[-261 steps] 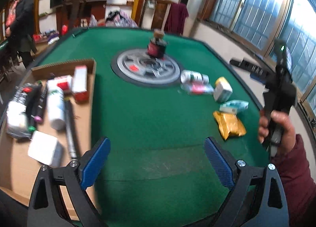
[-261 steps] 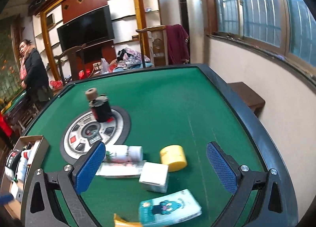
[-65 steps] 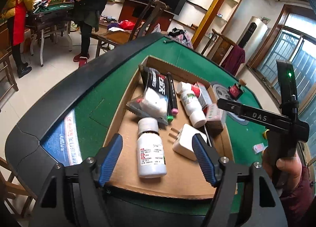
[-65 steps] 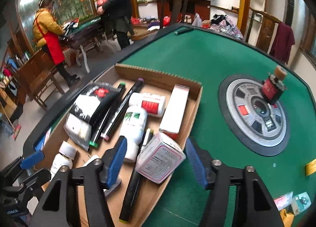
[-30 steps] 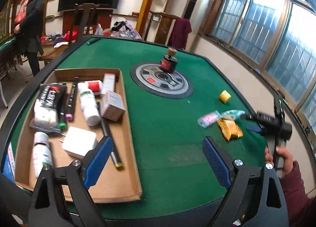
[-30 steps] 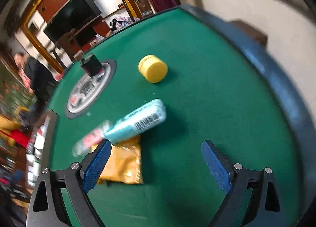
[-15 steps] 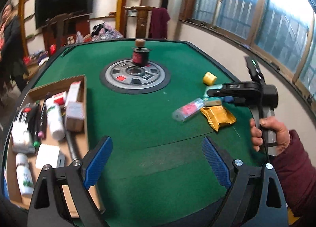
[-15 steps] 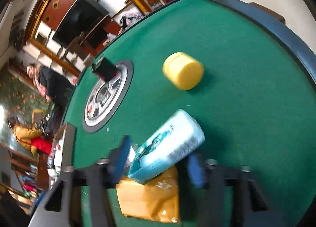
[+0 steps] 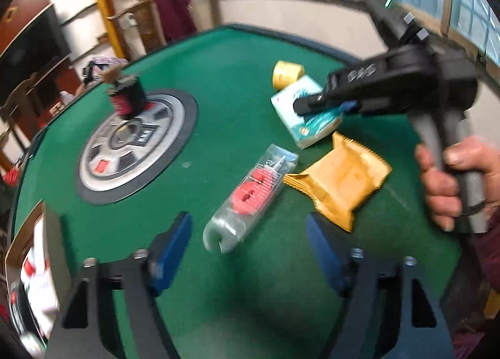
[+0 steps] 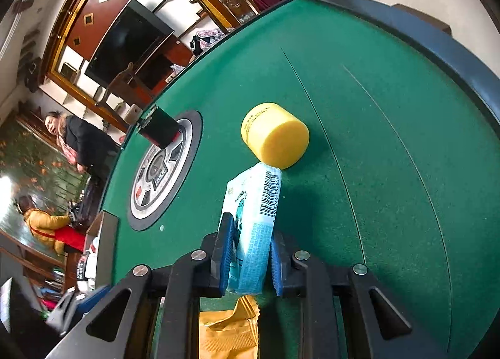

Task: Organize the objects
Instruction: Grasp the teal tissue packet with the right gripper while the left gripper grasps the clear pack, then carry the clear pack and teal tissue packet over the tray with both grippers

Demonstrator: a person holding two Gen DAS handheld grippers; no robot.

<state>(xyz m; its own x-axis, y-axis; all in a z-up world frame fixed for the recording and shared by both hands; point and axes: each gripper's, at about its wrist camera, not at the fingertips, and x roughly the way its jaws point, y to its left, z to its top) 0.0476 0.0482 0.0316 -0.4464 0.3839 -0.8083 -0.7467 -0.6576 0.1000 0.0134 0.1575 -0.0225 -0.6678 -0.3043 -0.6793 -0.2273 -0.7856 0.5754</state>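
My right gripper [image 10: 248, 257] is shut on a light blue tissue pack [image 10: 253, 218], gripped on edge. The pack also shows in the left wrist view [image 9: 304, 113], with the right gripper [image 9: 325, 106] clamped on it. A yellow jar [image 10: 275, 135] lies just beyond it. A gold foil packet [image 9: 337, 184] lies on the green table [image 9: 237, 84]. A clear blister pack with red parts [image 9: 250, 196] lies between the fingers of my left gripper [image 9: 247, 243], which is open and empty above it.
A round grey centre console [image 9: 131, 149] carries a dark red bottle [image 9: 126, 98]. The cardboard tray [image 9: 34, 252] with sorted items sits at the left edge. The table's raised dark rim [image 10: 437, 43] runs along the right. People stand beyond the table [image 10: 75, 140].
My right gripper closed on the tissue pack. My left gripper swung right and lower, now over the blister pack, and its fingers came closer together.
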